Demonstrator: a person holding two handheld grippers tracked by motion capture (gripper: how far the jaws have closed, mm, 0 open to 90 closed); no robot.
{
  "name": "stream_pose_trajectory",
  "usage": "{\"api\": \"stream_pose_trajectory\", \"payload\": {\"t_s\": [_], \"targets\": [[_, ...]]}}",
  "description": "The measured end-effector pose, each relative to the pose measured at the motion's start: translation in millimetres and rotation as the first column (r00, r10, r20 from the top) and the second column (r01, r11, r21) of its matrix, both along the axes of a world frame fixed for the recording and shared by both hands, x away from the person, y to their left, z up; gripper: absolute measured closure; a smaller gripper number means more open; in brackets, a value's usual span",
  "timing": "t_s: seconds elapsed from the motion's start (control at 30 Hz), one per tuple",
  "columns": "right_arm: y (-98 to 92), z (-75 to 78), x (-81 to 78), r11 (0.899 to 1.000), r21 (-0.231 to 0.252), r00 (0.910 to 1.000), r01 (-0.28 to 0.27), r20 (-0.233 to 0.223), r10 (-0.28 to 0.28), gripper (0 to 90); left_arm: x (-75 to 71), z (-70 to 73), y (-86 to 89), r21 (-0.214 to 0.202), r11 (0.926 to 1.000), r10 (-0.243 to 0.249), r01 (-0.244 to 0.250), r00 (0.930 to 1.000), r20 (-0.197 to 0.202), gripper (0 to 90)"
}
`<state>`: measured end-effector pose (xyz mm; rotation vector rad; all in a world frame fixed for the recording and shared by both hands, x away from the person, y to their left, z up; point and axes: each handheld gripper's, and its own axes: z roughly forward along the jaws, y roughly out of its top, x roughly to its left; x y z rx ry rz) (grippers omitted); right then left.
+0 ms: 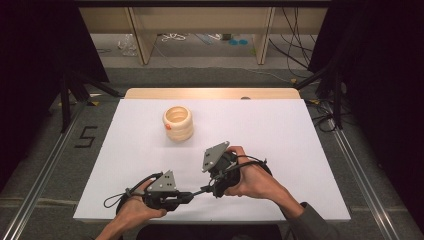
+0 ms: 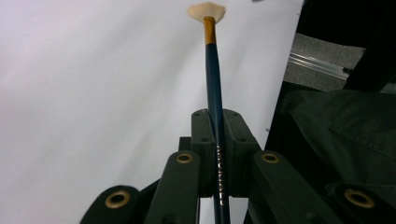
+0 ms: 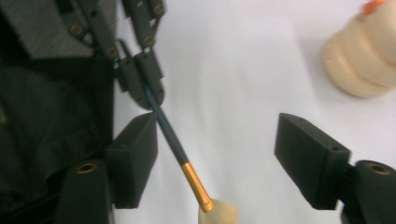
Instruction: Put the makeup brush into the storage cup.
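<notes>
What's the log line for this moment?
left gripper: shut on brush handle | right gripper: open, fingers off brush | ribbed cream pot: upright, apart, untouched

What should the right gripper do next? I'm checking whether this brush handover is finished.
Probably back the right gripper away from the brush. Its jaws stand open either side of the gold ferrule without pressing it, while the left gripper is shut on the dark handle, so the brush looks securely passed.

White sheet (image 1: 280, 150) covers a light wood table (image 1: 210, 93). Grey floor (image 1: 200, 75) beyond the table, wooden shelf legs (image 1: 142, 40) and loose cables (image 1: 295, 45) farther back. Black drapes (image 1: 30, 75) flank the table; metal rails (image 1: 45, 170) along its sides.
</notes>
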<state>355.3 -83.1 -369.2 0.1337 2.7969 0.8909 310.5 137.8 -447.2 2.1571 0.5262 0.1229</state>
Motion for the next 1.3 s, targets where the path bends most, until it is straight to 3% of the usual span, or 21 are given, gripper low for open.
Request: {"api": "stream_pose_trajectory", "payload": {"t_s": [0.17, 0.2, 0.33, 0.5, 0.57, 0.73, 0.9, 1.0, 1.03, 1.1, 1.23, 1.27, 1.3], "targets": [[-9.7, 3.2, 1.1, 0.994, 0.084, 0.9968, 0.075, 0.024, -0.077, 29.6, 1.6, 0.2, 2.3, -0.006, 0.9996, 0.027, -0.027, 0.9996, 0.003, 84.3], [-11.6, 3.8, 1.7, 0.992, 0.094, 0.9956, 0.085, 0.029, -0.089, 29.6, 2.3, 1.5, 3.7, 0.008, 0.9996, 0.028, -0.028, 0.9996, 0.003, 84.3], [-18.6, 5.5, 4.7, 0.978, 0.155, 0.9890, 0.141, 0.023, -0.146, 28.0, 2.8, 2.0, 5.6, -0.015, 0.9973, 0.072, -0.072, 0.9973, 0.015, 84.3], [-27.8, 3.8, 5.9, 0.964, 0.179, 0.9797, 0.197, 0.003, -0.201, 28.0, 4.8, 4.0, 10.0, -0.034, 0.9932, 0.112, -0.111, 0.9931, 0.033, 84.3], [-30.9, 1.7, 7.2, 0.959, 0.203, 0.9770, 0.199, 0.035, -0.210, 27.9, 6.1, 4.7, 11.6, -0.053, 0.9909, 0.126, -0.124, 0.9911, 0.041, 84.3], [-37.5, 1.0, 7.8, 0.942, 0.238, 0.9682, 0.238, 0.019, -0.250, 27.2, 7.1, 7.8, 16.1, -0.080, 0.9807, 0.183, -0.179, 0.9816, 0.054, 84.3], [-46.3, -4.0, 10.1, 0.914, 0.288, 0.9551, 0.287, -0.013, -0.296, 26.4, 7.1, 11.6, 19.2, -0.119, 0.9680, 0.231, -0.221, 0.9703, 0.072, 84.3], [-50.7, -8.3, 9.7, 0.908, 0.287, 0.9506, 0.304, -0.030, -0.309, 26.0, 7.7, 12.8, 20.5, -0.140, 0.9655, 0.233, -0.219, 0.9683, 0.090, 84.3], [-52.0, -10.1, 10.3, 0.906, 0.296, 0.9507, 0.303, -0.030, -0.309, 25.7, 6.4, 13.4, 20.2, -0.149, 0.9599, 0.251, -0.237, 0.9645, 0.081, 84.3], [-53.5, -14.1, 9.7, 0.898, 0.302, 0.9458, 0.319, -0.043, -0.322, 25.4, 6.5, 14.8, 21.1, -0.158, 0.9590, 0.252, -0.236, 0.9629, 0.096, 84.3], [-56.5, -20.5, 8.6, 0.885, 0.323, 0.9415, 0.335, -0.075, -0.329, 25.3, 5.9, 16.6, 22.2, -0.199, 0.9473, 0.276, -0.251, 0.9553, 0.107, 84.3], [-56.9, -21.8, 8.8, 0.883, 0.330, 0.9420, 0.333, -0.076, -0.327, 24.9, 6.9, 17.6, 23.3, -0.209, 0.9477, 0.270, -0.241, 0.9549, 0.123, 84.3], [-57.2, -22.9, 8.7, 0.879, 0.341, 0.9420, 0.334, -0.086, -0.324, 24.8, 6.0, 18.1, 23.3, -0.230, 0.9386, 0.288, -0.257, 0.9509, 0.113, 84.3]]}}
